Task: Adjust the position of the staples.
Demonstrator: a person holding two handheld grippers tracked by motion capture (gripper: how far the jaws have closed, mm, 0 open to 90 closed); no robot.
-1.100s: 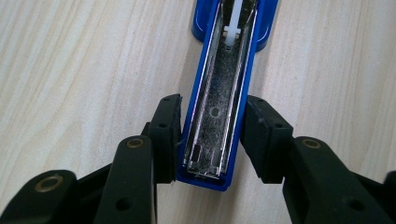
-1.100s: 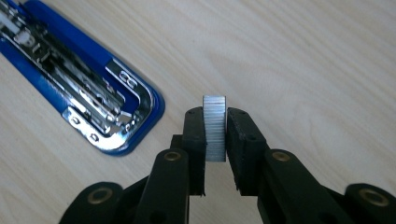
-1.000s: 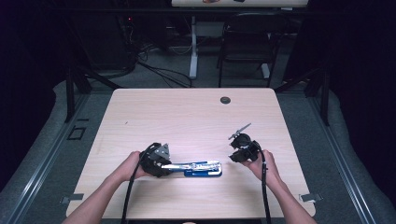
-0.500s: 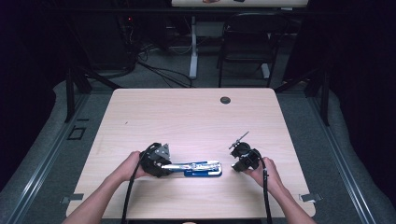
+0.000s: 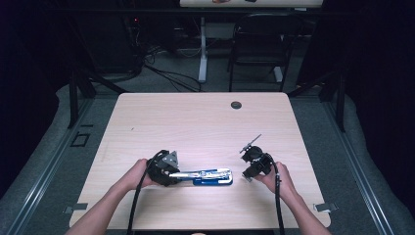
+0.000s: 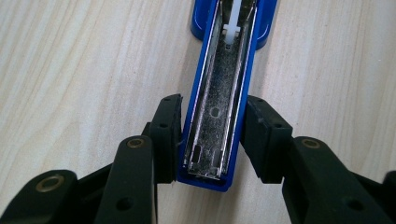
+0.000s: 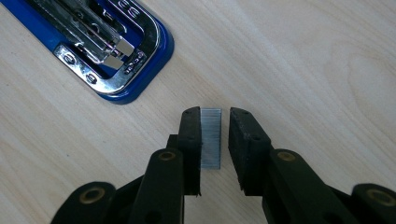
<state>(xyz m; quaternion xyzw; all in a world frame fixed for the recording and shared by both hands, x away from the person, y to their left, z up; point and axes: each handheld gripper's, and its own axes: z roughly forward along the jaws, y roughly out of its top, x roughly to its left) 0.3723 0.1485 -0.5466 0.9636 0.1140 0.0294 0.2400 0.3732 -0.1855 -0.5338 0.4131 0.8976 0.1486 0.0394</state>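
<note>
A blue stapler lies opened out flat on the wooden table, near its front edge. My left gripper is shut on the stapler's rear end; in the left gripper view both pads press the blue sides of the stapler, whose metal staple channel faces up. To its right, my right gripper points at the stapler's front end. A short strip of staples lies between the jaws of the right gripper, against the left pad with a gap at the right pad. These jaws have just been opening.
A round cable hole sits near the table's far edge. A dark chair and a desk leg with cables stand on the floor beyond the table. The person's forearms come in from the near edge.
The right gripper has come slightly nearer the table's front edge, and it now points at the stapler's front end. The left gripper and stapler have stayed put.
</note>
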